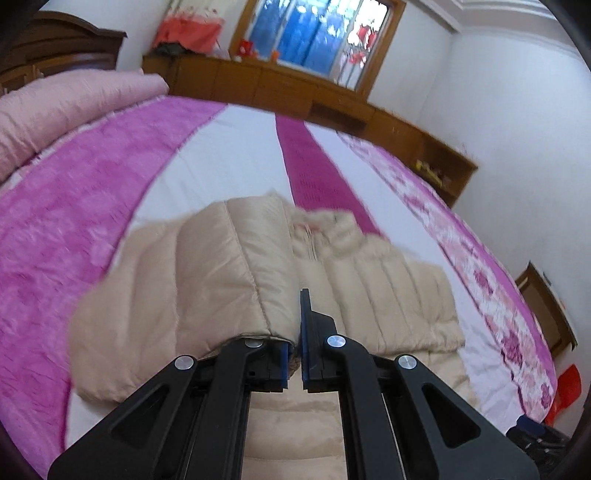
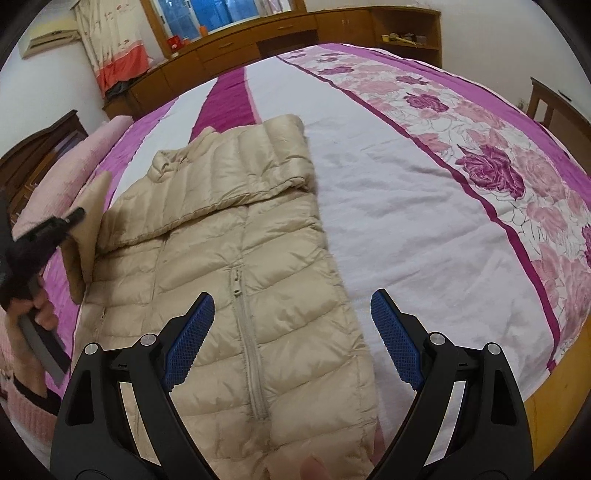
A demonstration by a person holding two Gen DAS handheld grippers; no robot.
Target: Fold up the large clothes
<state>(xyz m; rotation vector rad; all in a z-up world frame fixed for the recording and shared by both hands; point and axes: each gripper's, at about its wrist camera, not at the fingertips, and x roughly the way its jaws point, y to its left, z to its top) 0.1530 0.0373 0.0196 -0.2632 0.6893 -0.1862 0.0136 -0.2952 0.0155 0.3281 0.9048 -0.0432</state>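
the left hand-held gripper (image 1: 293, 354) is clamped on a sleeve (image 1: 236, 266) of the jacket (image 2: 236, 251), lifted over its body. the right hand-held gripper (image 2: 291, 339) hangs wide open and empty just above the zipper (image 2: 247, 332). puffy, light and slippery, the jacket seems best pinched at seams or cuffs. it lies on the bed (image 2: 406, 192).

A beige quilted down jacket (image 2: 229, 236) lies on a bedspread (image 2: 388, 192) of white, magenta stripes and a border of pink and purple roses. Black grippers, left (image 1: 294, 347) and right (image 2: 291, 339), carry blue pads. Behind stand brown wooden cabinets (image 2: 280, 29), a pale pink rolled quilt (image 1: 66, 107) and a white-and-coral curtain (image 2: 110, 51).
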